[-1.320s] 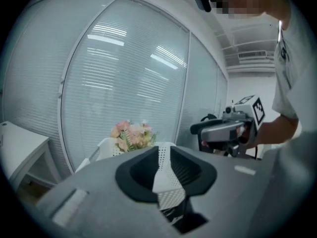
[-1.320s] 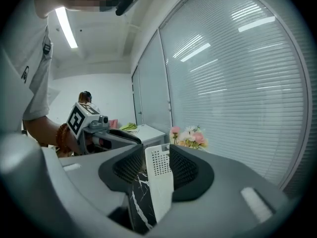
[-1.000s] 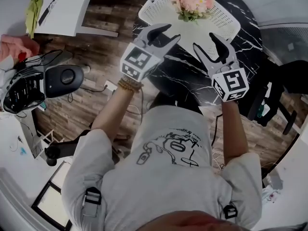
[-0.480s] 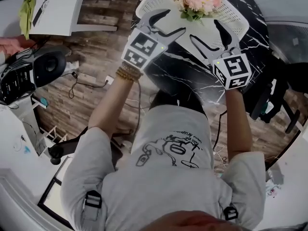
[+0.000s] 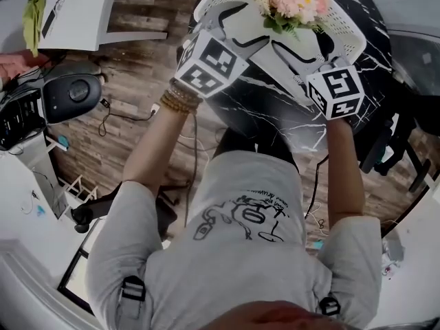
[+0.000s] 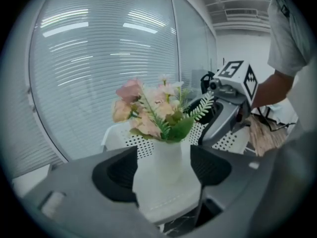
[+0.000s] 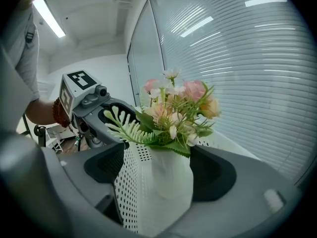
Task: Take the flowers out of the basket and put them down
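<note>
- A bunch of pink and cream artificial flowers with green leaves (image 5: 289,2) is seen upright inside the white perforated plastic basket (image 5: 347,40). The basket stands at the far edge of the round black marble surface (image 5: 275,108).
- The left gripper (image 5: 251,23) and the right gripper (image 5: 304,47) are held at the basket's near side. Their fingers have just been opening and are spread wide, with basket wall and flowers lined up between them and nothing clamped.
- No step is judged done: grasping, lifting out and setting down are all left.
</note>
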Available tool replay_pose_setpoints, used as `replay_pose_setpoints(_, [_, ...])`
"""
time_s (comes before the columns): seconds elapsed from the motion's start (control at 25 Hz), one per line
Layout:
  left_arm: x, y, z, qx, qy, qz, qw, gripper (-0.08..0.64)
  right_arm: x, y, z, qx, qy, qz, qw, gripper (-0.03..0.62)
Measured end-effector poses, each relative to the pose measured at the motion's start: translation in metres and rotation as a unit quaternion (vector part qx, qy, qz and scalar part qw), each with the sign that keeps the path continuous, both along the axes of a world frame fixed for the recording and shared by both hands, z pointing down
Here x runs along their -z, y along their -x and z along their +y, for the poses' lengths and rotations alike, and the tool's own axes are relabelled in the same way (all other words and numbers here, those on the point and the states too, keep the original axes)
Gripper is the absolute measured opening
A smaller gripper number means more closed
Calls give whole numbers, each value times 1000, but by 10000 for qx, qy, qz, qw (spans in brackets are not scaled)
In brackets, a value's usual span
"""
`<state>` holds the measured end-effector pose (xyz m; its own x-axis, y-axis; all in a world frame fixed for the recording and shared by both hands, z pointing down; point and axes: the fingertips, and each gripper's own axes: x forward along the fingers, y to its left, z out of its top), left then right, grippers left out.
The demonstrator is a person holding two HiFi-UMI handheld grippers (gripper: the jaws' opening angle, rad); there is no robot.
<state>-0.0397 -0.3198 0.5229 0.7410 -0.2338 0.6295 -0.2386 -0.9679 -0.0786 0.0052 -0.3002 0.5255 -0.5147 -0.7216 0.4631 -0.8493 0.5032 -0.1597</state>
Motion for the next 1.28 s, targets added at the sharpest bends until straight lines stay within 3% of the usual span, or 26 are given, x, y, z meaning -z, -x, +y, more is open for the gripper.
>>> replay_pose_setpoints(0.44, [-25,-7,-24,-532,-163,-774,9954,336,-22,5,-25,152,271,236,9992,417])
replay_pose_setpoints(0.72, [-49,-15,-22,-988,-371,-1341,9853,327,-40,5,-31,106,601,428,9972,390])
replay_pose_setpoints(0.92, [-54,-19,-24,-1165,-587,-1512,9798,317,-46,5,-33,48,668,511,9964,370])
replay_pose_setpoints(1.12, [-55,-23,-23,-1598,-884,-1727,9679,300,-46,7,-33,93,685,504,9963,348])
replay_pose_setpoints(1.28, [-58,-26,-20,-1813,-907,-1821,9622,266,-47,8,-33,128,670,503,9964,309])
